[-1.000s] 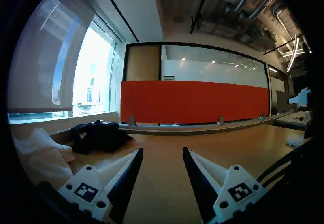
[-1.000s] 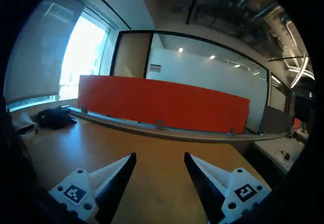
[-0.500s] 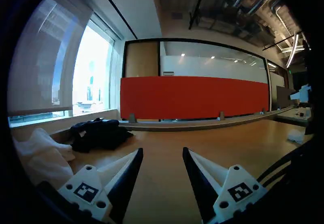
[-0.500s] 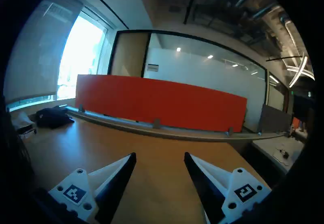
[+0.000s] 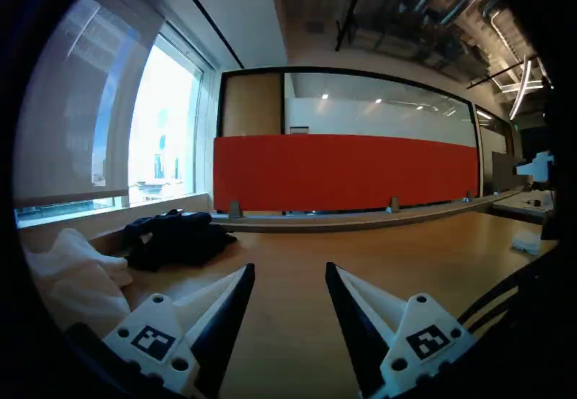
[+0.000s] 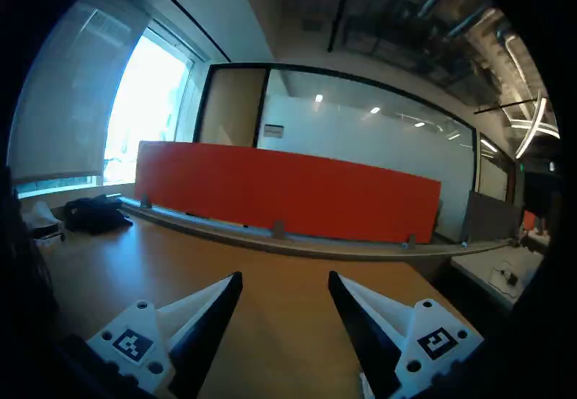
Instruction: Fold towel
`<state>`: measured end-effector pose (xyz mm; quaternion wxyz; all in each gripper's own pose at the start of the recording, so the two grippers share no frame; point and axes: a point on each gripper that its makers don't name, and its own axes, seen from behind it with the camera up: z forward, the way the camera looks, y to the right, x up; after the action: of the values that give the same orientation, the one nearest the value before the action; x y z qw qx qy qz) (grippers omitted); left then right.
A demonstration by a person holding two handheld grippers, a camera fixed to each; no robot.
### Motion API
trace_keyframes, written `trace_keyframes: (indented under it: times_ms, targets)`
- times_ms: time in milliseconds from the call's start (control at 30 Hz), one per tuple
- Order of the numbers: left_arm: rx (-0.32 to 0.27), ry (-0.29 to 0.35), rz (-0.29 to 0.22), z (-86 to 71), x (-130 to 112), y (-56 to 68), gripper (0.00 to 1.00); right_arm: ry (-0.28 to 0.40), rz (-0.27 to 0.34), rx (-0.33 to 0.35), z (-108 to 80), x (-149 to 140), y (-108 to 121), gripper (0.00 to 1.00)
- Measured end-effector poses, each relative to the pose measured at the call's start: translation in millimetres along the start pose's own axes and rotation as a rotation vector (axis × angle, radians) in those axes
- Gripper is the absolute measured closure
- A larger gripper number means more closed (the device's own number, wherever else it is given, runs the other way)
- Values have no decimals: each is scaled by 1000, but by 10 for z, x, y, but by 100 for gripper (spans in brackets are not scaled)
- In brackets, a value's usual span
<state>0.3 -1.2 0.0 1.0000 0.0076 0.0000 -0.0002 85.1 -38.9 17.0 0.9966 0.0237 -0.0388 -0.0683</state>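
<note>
- Over the wooden worktop (image 5: 404, 255), the left tool (image 5: 288, 268) had its fingers spread, gripping nothing.
- Right tool (image 6: 285, 276) was the same, spread and empty.
- White towel (image 5: 79, 283) sat crumpled off to the left tool's left, just beside a dark clothes pile (image 5: 177, 237).

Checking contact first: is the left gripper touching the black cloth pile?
Apart: left gripper view shows bare table between left gripper and black cloth pile.

We see on the table (image 5: 404, 255), w/ a divider (image 5: 346, 172) behind it, a crumpled cloth (image 5: 79, 283) near-left, a clothes heap (image 5: 173, 237) just beyond, window (image 5: 162, 146) at left.
</note>
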Motion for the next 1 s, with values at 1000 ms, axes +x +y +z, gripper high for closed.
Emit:
trace_keyframes:
  times_ms: [1000]
  targets:
    - [0,0,0,2,-7,1,28,40,134,-63,-21,-841,293,4]
